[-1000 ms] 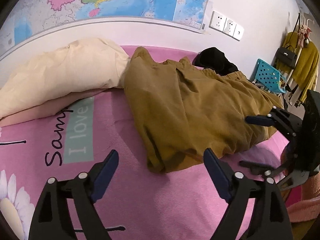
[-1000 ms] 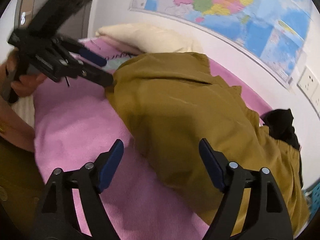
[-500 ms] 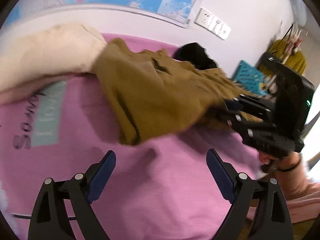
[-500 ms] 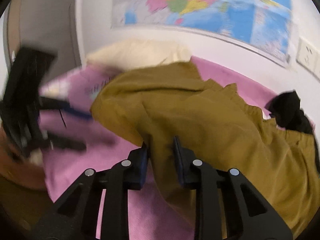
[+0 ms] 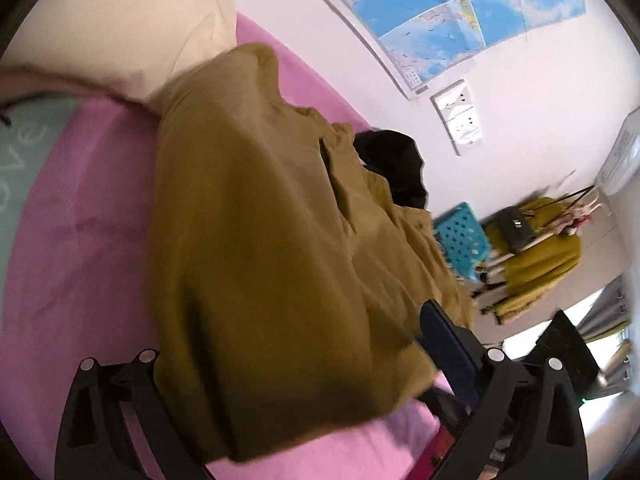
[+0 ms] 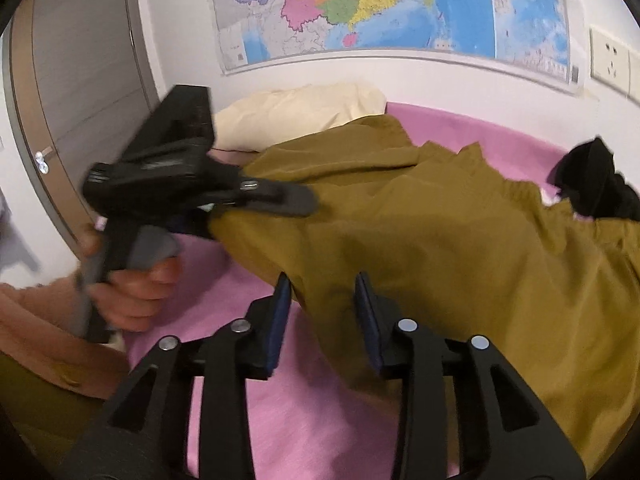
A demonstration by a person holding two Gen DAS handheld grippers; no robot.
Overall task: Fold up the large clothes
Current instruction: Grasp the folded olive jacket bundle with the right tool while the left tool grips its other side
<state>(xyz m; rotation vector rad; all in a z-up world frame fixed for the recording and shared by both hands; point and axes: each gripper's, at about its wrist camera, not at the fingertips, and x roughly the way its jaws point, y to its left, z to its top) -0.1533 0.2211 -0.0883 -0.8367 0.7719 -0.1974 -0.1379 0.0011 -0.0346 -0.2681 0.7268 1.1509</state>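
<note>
A large olive-brown garment lies spread over the pink bed sheet. My left gripper straddles its near edge, with cloth lying between the wide jaws while they are still opening; the left pad is hidden under the fabric. From the right wrist, the left gripper reaches over the garment's left corner, held by a hand. My right gripper has a thick fold of the near edge between its blue pads, which touch it while the jaws are opening slightly.
A cream pillow lies at the head of the bed by the wall. A black garment sits beyond the olive one. A blue perforated stool and a rack of yellow clothes stand past the bed. A door is at the left.
The left gripper rolled and moved in until the garment's edge lay between its jaws. The right gripper went from wide open to closed on the edge, then widened a little.
</note>
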